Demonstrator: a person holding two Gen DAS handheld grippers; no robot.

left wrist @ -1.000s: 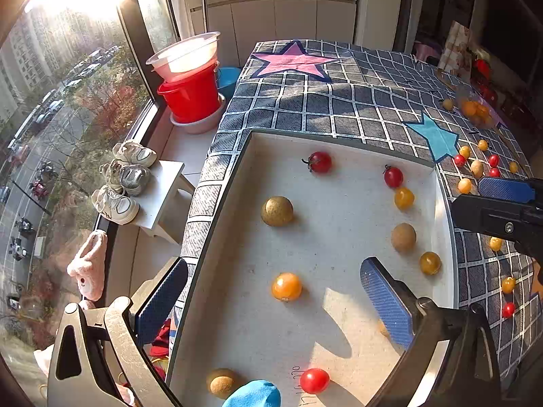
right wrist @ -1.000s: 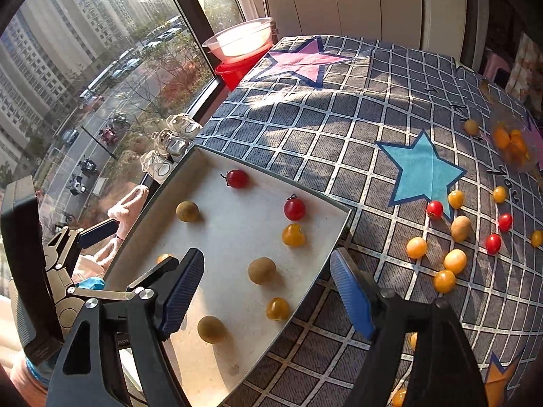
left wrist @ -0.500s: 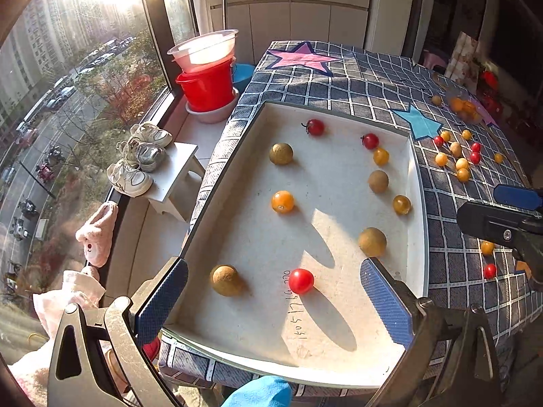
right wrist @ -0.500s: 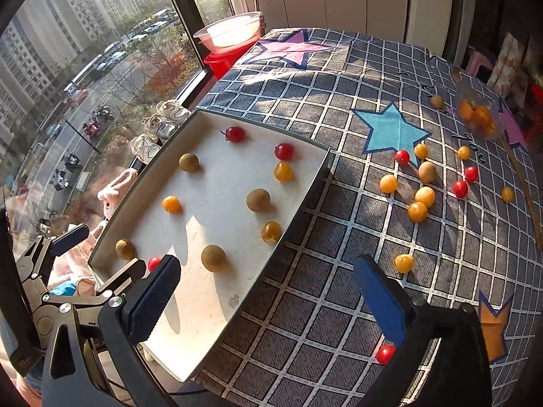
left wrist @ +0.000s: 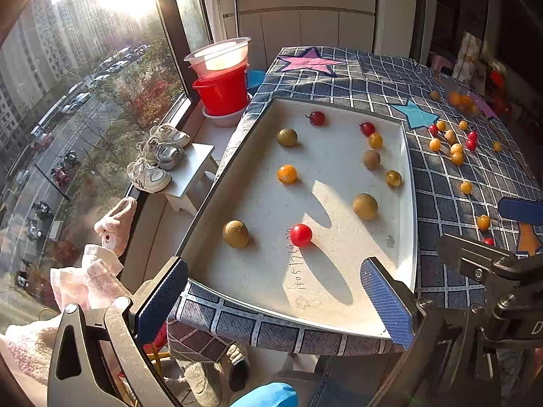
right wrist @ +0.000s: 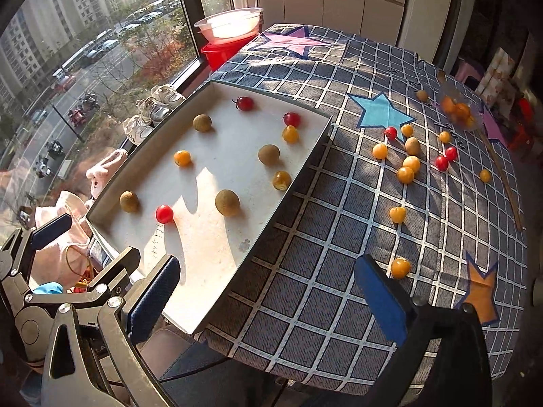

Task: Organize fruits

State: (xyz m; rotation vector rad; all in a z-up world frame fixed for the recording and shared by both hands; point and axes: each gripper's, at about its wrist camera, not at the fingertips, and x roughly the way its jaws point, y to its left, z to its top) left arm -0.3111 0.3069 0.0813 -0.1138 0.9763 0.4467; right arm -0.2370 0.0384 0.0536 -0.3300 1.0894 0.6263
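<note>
- White, shallow tray (left wrist: 405,156) lies at the window-side edge of a checked tablecloth (right wrist: 339,224); it holds nine fruits: three red tomatoes, three orange-yellow, four brownish round ones.
- Red tomato (left wrist: 300,234) sits near the tray's 6 o'clock end, a brown fruit (left wrist: 235,233) at its 9 o'clock.
- Loose fruits (right wrist: 409,166) are scattered on the cloth at the tray's 3 o'clock, around a blue star (right wrist: 378,110).
- Left gripper (left wrist: 275,295) hangs over the tray's near edge, jaws wide, empty.
- Right gripper (right wrist: 268,291) has just been opening; jaws spread wide, nothing between them.
</note>
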